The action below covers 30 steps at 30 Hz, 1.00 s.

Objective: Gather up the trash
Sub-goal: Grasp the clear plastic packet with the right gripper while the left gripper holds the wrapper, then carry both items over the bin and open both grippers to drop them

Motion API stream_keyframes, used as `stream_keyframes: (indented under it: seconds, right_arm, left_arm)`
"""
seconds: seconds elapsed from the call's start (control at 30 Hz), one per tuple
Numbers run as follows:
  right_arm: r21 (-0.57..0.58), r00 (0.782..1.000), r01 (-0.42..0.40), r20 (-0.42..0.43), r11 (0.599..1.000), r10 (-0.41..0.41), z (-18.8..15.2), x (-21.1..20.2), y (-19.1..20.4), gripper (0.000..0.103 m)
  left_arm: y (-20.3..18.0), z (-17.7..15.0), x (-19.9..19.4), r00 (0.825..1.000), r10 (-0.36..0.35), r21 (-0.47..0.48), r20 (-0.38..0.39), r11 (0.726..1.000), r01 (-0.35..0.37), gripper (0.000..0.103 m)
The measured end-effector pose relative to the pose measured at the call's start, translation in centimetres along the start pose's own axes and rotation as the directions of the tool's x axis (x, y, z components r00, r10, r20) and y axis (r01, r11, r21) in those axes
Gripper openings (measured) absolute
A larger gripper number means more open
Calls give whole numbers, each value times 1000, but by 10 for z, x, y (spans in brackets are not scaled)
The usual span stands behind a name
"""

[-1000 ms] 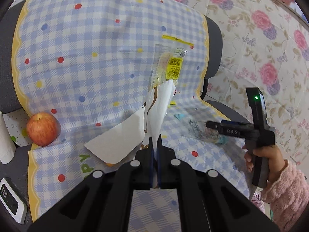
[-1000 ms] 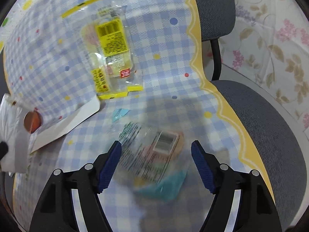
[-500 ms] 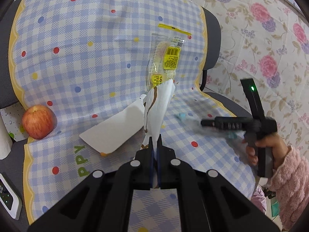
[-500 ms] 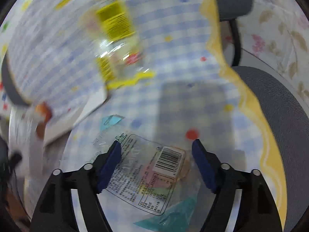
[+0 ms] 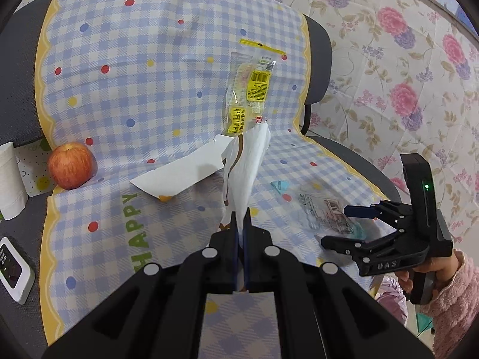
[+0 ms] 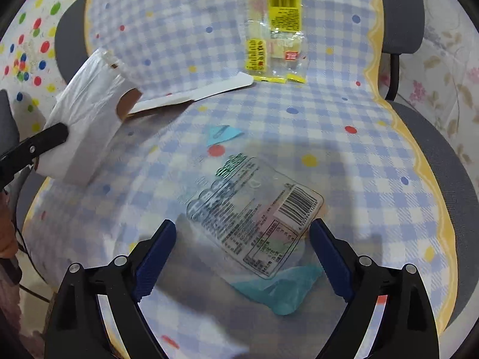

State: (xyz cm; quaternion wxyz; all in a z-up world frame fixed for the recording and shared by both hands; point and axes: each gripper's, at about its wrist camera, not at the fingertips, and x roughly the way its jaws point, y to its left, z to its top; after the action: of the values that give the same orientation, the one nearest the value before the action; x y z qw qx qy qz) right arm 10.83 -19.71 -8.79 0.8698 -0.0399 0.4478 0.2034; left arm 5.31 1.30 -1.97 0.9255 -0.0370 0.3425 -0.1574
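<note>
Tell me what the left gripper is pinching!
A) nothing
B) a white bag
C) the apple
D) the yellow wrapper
B: the left gripper has its jaws shut on the bottom of a white bag that stands up from them, while the apple and the yellow wrapper lie apart on the checked cloth.

Home room, looks lived-in: floral wallpaper, grey office chair draped with a checked "HAPPY" cloth, apple and tissue roll at its left edge.
</note>
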Motion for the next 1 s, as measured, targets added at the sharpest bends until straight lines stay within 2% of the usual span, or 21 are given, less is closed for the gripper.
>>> stream_keyframes:
  seconds: [0.1,0.17,0.27,0.33,0.37,0.43,0.53,0.63,0.8,1.0]
  right_arm:
    - [-34,1000,-12,4,999,12,-11,-4,14,90]
    - [-72,1000,22,13,997,-21,-18,-6,26,89]
    - [-70,999,35,43,997,-33,-25,-12,33,75]
    - [-74,997,38,64,997,-33,-29,-16,37,57]
    - [-71,997,42,72,997,-37,-31,-19,39,54]
    - [-65,996,28,82,997,-23,-34,-26,42,14]
    - [-57,985,116,134,992,-107,-38,-46,45,10]
    - [-11,966,158,206,987,-153,-40,-78,42,4]
    - [111,933,166,306,980,-192,-51,-142,27,1]
    - [236,914,181,317,955,-251,-82,-182,13,1]
  left_arm:
    - [-2,-4,-5,1000,-5,-1,3,1000,5,0]
    - [-3,-7,-7,1000,-2,-1,4,1000,2,0]
    - [-6,-11,-11,1000,0,-6,8,1000,0,0]
    - [-10,-14,-14,1000,3,-1,9,1000,-3,0]
    - [-11,-16,-15,1000,4,3,9,1000,-4,0]
    - [-17,-18,-20,1000,8,8,12,1000,-8,0]
    - [-24,-20,-27,1000,8,18,23,1000,-8,0]
    - [-35,-20,-34,999,-5,29,40,1000,4,0]
    - [-61,-20,-49,996,-62,56,66,997,59,0]
    - [-112,-28,-65,983,-164,120,82,981,153,0]
